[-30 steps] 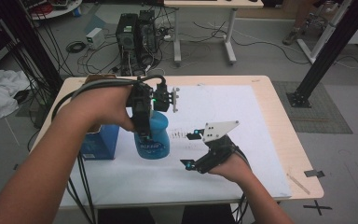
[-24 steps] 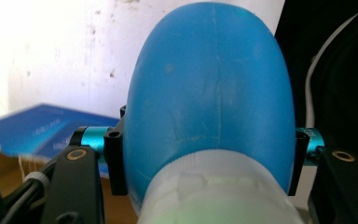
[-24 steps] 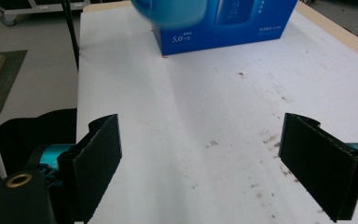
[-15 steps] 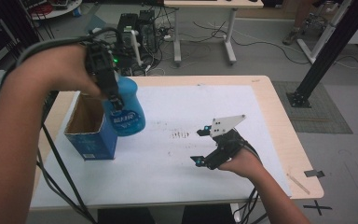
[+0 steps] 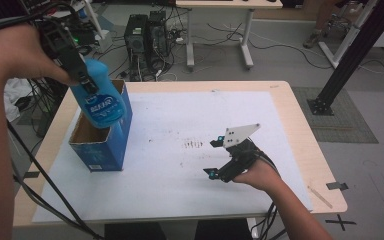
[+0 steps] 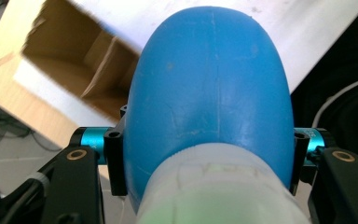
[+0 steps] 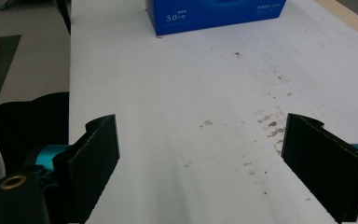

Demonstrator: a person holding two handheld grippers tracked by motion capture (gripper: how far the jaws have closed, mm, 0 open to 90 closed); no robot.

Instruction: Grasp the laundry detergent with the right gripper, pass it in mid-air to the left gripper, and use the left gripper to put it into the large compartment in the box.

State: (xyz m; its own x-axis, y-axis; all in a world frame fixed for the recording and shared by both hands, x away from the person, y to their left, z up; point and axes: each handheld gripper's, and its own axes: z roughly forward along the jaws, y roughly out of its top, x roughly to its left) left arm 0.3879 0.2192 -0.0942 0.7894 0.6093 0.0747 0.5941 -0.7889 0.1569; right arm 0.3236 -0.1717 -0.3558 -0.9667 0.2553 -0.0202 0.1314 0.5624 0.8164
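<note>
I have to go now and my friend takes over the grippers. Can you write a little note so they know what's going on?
Left gripper: shut on the blue bottle, holding it in the air above the open blue box at the table's left side.
Right gripper: open, nothing between its jaws, low over the white sheet near the table's middle.
Done: the bottle is picked up and brought over the box.
Left: the bottle probably goes down into the box, then let go. Lower it slowly so it clears the box walls. The right gripper could steady the box if it tips.
</note>
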